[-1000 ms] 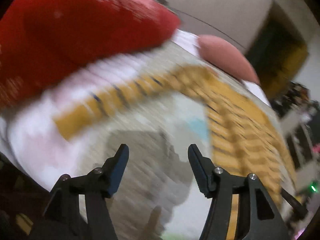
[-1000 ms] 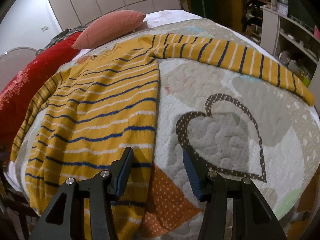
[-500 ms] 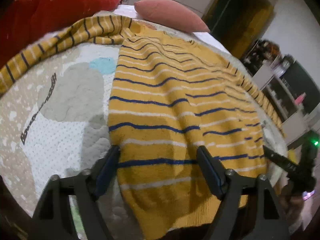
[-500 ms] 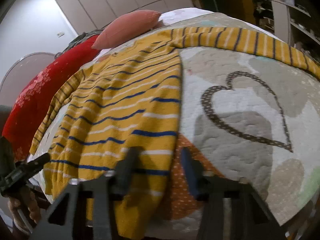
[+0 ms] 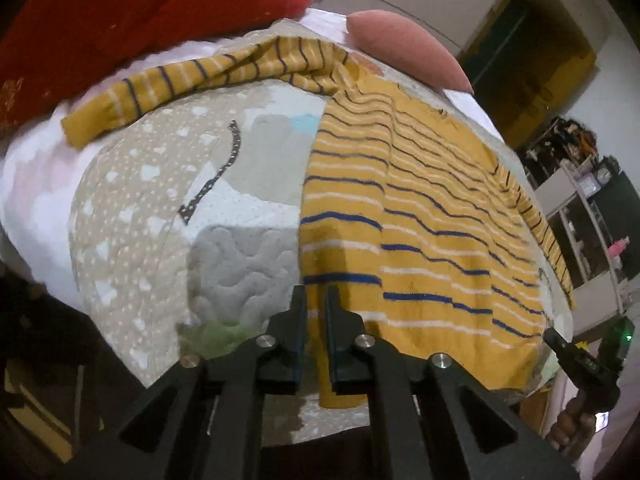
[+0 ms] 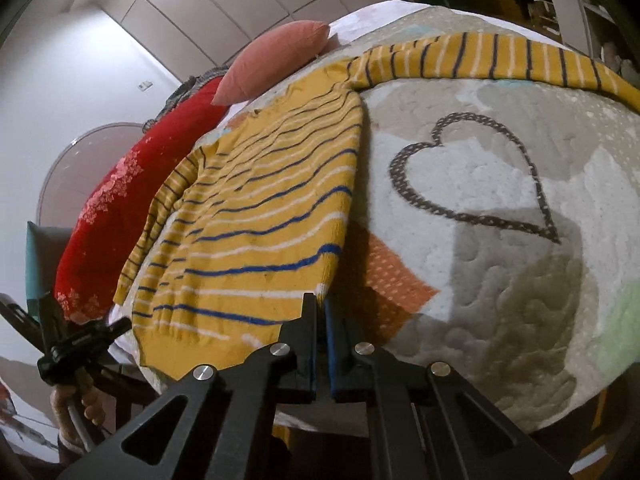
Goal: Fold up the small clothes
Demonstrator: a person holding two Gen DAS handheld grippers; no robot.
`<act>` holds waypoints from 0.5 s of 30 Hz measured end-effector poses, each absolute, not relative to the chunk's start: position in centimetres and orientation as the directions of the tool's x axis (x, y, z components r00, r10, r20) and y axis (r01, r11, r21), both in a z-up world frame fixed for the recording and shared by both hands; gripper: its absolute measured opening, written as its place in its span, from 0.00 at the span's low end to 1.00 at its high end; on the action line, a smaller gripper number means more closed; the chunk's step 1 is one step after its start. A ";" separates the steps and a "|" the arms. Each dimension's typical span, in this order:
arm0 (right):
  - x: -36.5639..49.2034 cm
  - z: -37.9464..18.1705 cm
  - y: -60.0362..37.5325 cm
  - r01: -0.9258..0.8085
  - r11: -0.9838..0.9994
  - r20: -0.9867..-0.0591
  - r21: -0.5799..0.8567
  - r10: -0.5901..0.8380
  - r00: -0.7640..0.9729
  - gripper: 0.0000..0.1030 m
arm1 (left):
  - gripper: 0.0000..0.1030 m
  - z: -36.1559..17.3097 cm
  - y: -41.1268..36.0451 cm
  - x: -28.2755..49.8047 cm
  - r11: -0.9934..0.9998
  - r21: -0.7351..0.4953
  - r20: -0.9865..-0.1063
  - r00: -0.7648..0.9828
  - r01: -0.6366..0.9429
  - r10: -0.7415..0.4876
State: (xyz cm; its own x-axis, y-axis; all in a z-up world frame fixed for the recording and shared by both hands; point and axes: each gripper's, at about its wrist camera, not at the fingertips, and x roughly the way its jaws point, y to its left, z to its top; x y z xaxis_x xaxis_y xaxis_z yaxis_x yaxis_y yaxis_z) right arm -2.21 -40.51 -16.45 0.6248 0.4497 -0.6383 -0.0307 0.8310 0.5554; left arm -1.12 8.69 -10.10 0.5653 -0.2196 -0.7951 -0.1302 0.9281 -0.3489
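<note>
A mustard sweater [image 5: 420, 220] with blue and white stripes lies flat on the quilted bedspread [image 5: 160, 200], one sleeve [image 5: 180, 76] stretched out to the left. My left gripper [image 5: 315, 294] is closing its jaws on the sweater's near-left hem corner, and yellow knit shows between the pads. In the right wrist view the sweater [image 6: 260, 208] spreads to the left, its other sleeve [image 6: 500, 60] running off to the right. My right gripper [image 6: 320, 300] is closing on the near-right hem corner, with the fabric edge pinched between the pads.
A pink pillow [image 5: 400, 48] and a red blanket [image 5: 120, 12] lie at the far side of the bed. Shelves [image 5: 580, 184] stand to the right. A hand holding the other gripper [image 6: 80, 344] shows at the bed's near edge. The quilt [image 6: 480, 184] bears a dotted heart.
Both grippers moved in over the sweater's hem and went from wide open to closed on its two near corners. The left view swung from the bare quilt onto the sweater.
</note>
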 end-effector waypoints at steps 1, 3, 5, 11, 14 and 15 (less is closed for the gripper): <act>-2.0 -16.1 -41.3 -0.003 0.838 -0.640 0.546 0.419 0.644 0.05 | 0.22 -9.8 8.9 -1.3 0.928 -0.346 -0.789 0.578 -0.135 -0.210; -1.4 -15.7 -43.2 0.061 0.848 -0.643 0.527 0.351 0.680 0.07 | 0.44 -9.1 9.3 -2.0 0.932 -0.334 -0.771 0.610 -0.144 -0.182; -0.4 -15.2 -46.3 0.142 0.843 -0.636 0.519 0.270 0.723 0.14 | 0.55 -8.0 9.4 -2.3 0.935 -0.324 -0.743 0.650 -0.143 -0.158; 3.6 -16.8 -55.7 0.353 0.689 -0.610 0.632 0.163 0.775 0.32 | 0.64 -6.6 8.4 -1.5 0.945 -0.305 -0.727 0.671 -0.121 -0.149; 6.0 -18.8 -59.7 0.402 0.544 -0.574 0.737 0.188 0.797 0.35 | 0.64 -7.1 7.9 -0.6 0.942 -0.309 -0.746 0.648 -0.131 -0.154; 6.8 -19.4 -60.9 0.407 0.493 -0.552 0.769 0.192 0.811 0.35 | 0.64 -7.3 7.9 -0.4 0.941 -0.311 -0.751 0.642 -0.135 -0.155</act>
State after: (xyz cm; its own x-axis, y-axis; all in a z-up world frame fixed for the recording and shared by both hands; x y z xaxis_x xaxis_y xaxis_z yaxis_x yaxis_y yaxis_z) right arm 6.76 -60.91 -19.38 0.8114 0.1916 -0.5522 0.4070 0.4929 0.7690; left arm -0.38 7.85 -7.27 0.6422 -0.1554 -0.7506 -0.1354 0.9408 -0.3107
